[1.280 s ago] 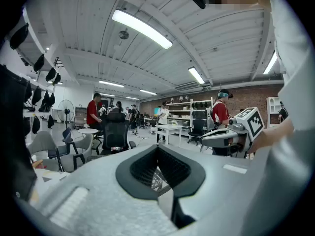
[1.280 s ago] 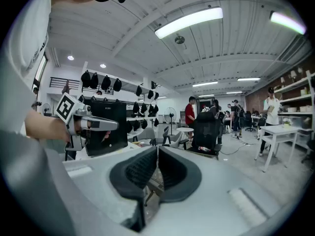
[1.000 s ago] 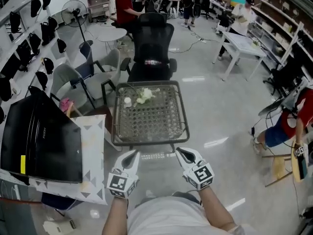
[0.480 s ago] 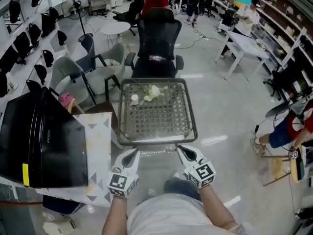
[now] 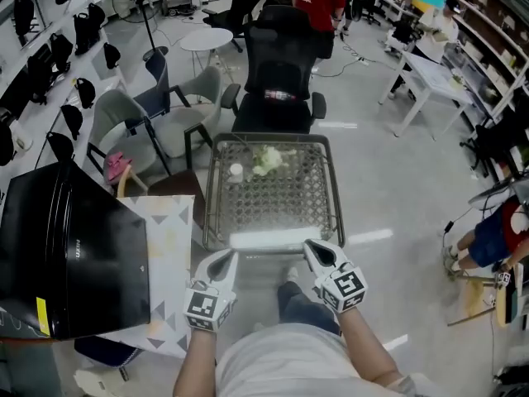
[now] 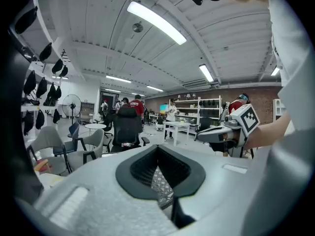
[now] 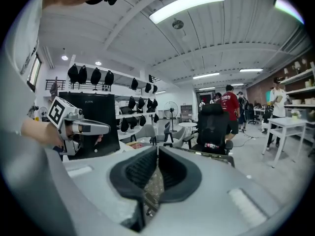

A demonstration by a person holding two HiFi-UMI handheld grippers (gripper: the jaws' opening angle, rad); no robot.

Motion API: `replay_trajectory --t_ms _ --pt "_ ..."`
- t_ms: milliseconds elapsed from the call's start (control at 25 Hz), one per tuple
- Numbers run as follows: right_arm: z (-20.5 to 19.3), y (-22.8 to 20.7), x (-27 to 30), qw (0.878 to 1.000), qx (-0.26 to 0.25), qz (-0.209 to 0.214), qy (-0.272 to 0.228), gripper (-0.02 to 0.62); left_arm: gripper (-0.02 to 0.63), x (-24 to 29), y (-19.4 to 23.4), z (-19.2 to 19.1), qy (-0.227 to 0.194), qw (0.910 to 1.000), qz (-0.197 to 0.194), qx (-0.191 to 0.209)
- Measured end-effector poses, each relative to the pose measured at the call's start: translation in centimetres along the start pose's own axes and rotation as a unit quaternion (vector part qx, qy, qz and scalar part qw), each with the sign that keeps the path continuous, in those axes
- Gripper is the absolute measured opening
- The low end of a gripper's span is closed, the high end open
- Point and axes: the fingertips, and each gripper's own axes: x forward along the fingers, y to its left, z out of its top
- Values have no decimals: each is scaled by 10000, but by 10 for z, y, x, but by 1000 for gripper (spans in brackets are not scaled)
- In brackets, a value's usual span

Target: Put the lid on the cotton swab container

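Observation:
A small white container (image 5: 236, 172) stands at the far left of a metal mesh table (image 5: 273, 240). Beside it lies a pale green and white clump (image 5: 269, 160); I cannot tell which part is the lid. Both grippers hang near my body, short of the table's front edge. My left gripper (image 5: 225, 259) (image 6: 158, 154) is shut with nothing in it. My right gripper (image 5: 315, 249) (image 7: 157, 156) is likewise shut and empty. Each gripper view shows the other gripper level beside it: the right gripper (image 6: 216, 134), the left gripper (image 7: 93, 128).
A black office chair (image 5: 279, 89) stands behind the table, with grey chairs (image 5: 124, 126) to its left. A large black box (image 5: 66, 246) sits on a patterned surface (image 5: 169, 246) at my left. A round white table (image 5: 207, 40) and people stand farther back.
The table has come nearer to me and now sits just ahead of the gripper tips. Both grippers have kept their place in front of my body, shut.

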Motion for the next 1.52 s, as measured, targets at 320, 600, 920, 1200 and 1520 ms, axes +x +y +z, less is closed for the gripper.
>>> replay_trajectory --t_ms 320,600,920,1200,1520 --pt "15 -73 68 9989 7 453 127 12 9 76 35 11 227 9986 472 -86" --pt "26 -134 125 9950 -45 967 263 12 9 145 56 14 475 9950 864 -160" --pt "30 -178 167 9894 -21 1420 315 12 9 197 68 2 790 9877 1322 -265" --pt "24 -200 184 9895 39 1376 432 12 9 228 90 -8 899 9855 1389 -388" --pt "21 -211 215 9928 107 986 677 12 11 261 141 -35 1164 9862 1053 -529"
